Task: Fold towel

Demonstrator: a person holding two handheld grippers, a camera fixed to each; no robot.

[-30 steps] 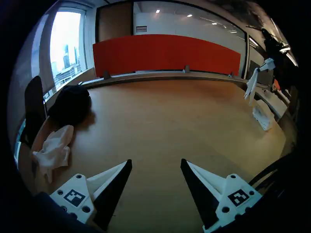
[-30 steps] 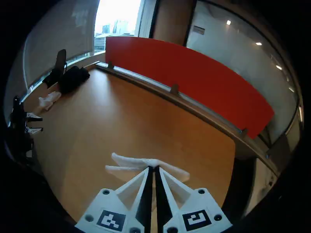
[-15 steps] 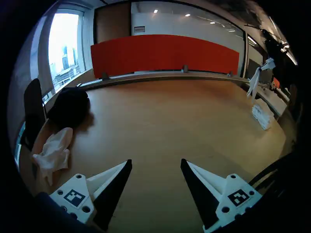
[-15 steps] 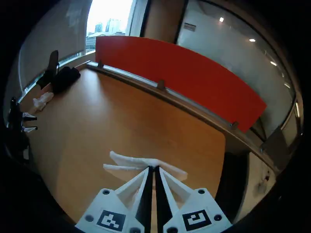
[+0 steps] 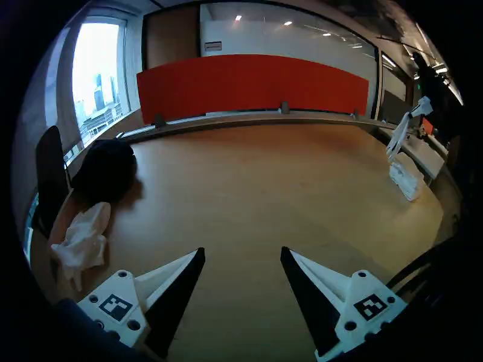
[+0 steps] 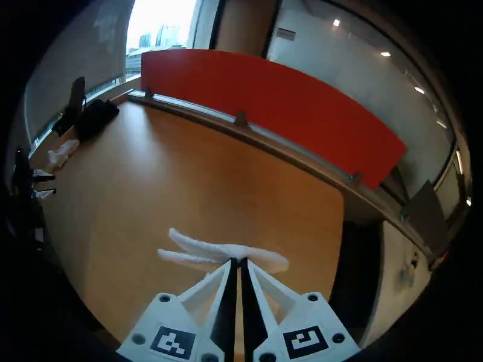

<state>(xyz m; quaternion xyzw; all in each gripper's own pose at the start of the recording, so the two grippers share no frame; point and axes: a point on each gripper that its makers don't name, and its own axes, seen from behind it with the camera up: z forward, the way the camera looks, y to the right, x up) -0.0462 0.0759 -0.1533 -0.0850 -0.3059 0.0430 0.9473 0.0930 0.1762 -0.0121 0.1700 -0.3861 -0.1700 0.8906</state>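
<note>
White towel (image 6: pixel 220 252), bunched into long limp folds, hangs above the table (image 6: pixel 151 181), a bunched part pinched in the right gripper (image 6: pixel 236 262)

Noted smooth, faintly glossy wood desk (image 6: pixel 181 175), soft white cloth towel (image 6: pixel 208 248), matt plastic fingers (image 6: pixel 208 295), matt red divider panel (image 5: pixel 253 81).

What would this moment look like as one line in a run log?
task: fold towel | left gripper: open, above table | right gripper: shut on towel | towel: hanging from fingers
</note>
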